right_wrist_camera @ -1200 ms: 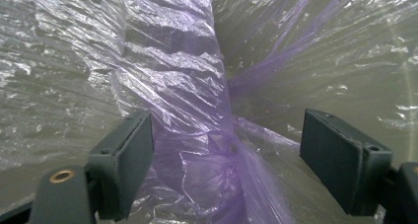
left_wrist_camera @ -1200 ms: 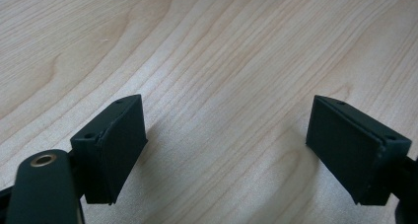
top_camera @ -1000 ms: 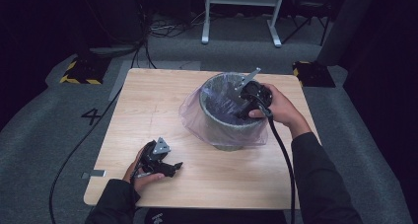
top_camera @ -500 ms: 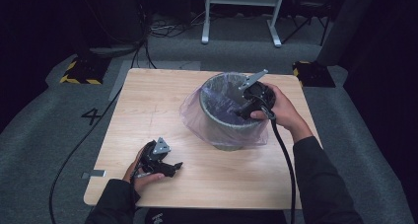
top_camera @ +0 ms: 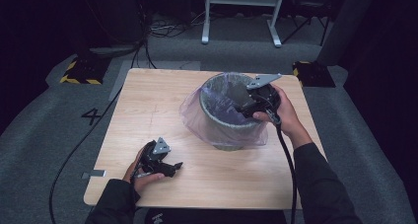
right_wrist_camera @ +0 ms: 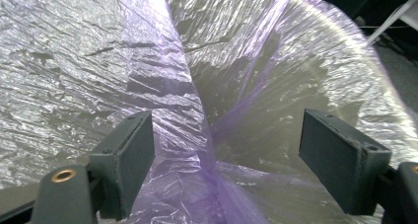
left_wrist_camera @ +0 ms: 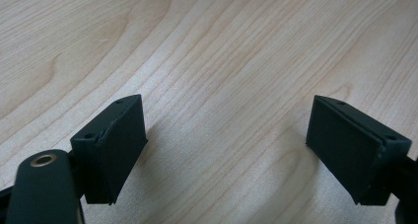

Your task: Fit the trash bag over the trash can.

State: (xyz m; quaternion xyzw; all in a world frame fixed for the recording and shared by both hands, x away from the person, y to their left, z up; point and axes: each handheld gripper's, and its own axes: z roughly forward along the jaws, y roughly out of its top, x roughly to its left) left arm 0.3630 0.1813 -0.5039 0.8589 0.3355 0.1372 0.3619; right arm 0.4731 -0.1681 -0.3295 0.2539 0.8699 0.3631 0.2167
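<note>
Pale wooden table (top_camera: pixel 148 110), grey carpet marked "4" (top_camera: pixel 92 116), white metal stand legs (top_camera: pixel 241 12) beyond.

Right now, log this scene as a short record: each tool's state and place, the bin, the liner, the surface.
left tool: open, low over the near left of the table, nothing between its jaws
right tool: open, at the bin's right rim, jaws either side of a fold of the liner
bin: grey, round, upright on the table
liner: thin purple plastic bag, inside the bin and draped over its rim
table: light wood
</note>
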